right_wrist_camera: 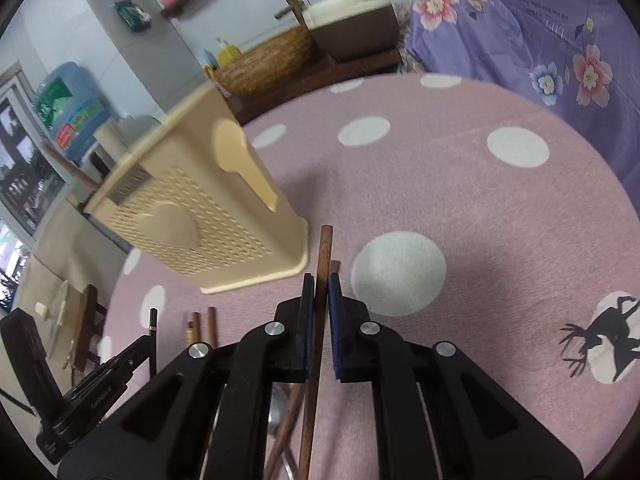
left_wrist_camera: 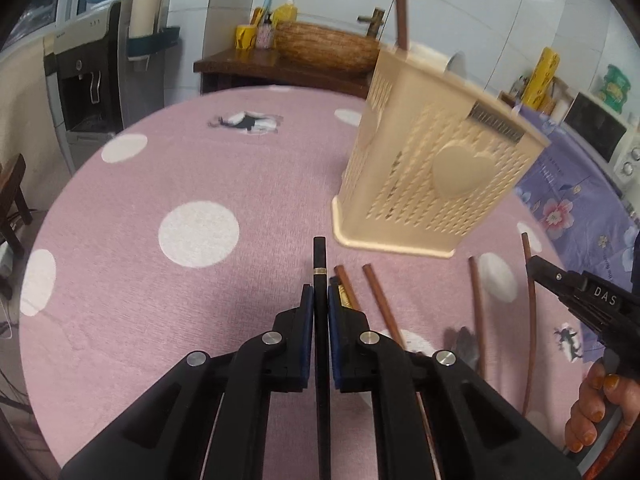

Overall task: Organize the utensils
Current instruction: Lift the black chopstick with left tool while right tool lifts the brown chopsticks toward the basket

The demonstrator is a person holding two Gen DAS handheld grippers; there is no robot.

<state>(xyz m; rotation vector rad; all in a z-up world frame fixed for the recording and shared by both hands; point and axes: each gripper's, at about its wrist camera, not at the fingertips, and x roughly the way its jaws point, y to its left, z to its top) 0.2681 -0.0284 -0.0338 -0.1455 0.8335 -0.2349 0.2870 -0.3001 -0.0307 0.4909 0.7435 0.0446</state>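
Note:
My left gripper (left_wrist_camera: 319, 292) is shut on a black chopstick (left_wrist_camera: 319, 256) with a gold band, its tip pointing toward the beige slotted utensil holder (left_wrist_camera: 432, 168). One brown chopstick (left_wrist_camera: 400, 0) stands in that holder. Several brown chopsticks (left_wrist_camera: 380, 300) lie on the pink dotted tablecloth (left_wrist_camera: 160, 160). My right gripper (right_wrist_camera: 320, 292) is shut on a brown chopstick (right_wrist_camera: 325, 248), just right of the holder (right_wrist_camera: 192, 216). The left gripper (right_wrist_camera: 150, 334) with its black chopstick (right_wrist_camera: 153, 320) shows at lower left. A spoon (right_wrist_camera: 276, 420) lies beneath the right gripper.
A person's hand (left_wrist_camera: 592, 412) holds the right gripper (left_wrist_camera: 534, 264) at the right edge. Purple floral cloth (right_wrist_camera: 540, 32) covers furniture beyond the round table. A woven basket (left_wrist_camera: 324, 46) sits on a dark cabinet behind; a water dispenser (left_wrist_camera: 88, 80) stands at the left.

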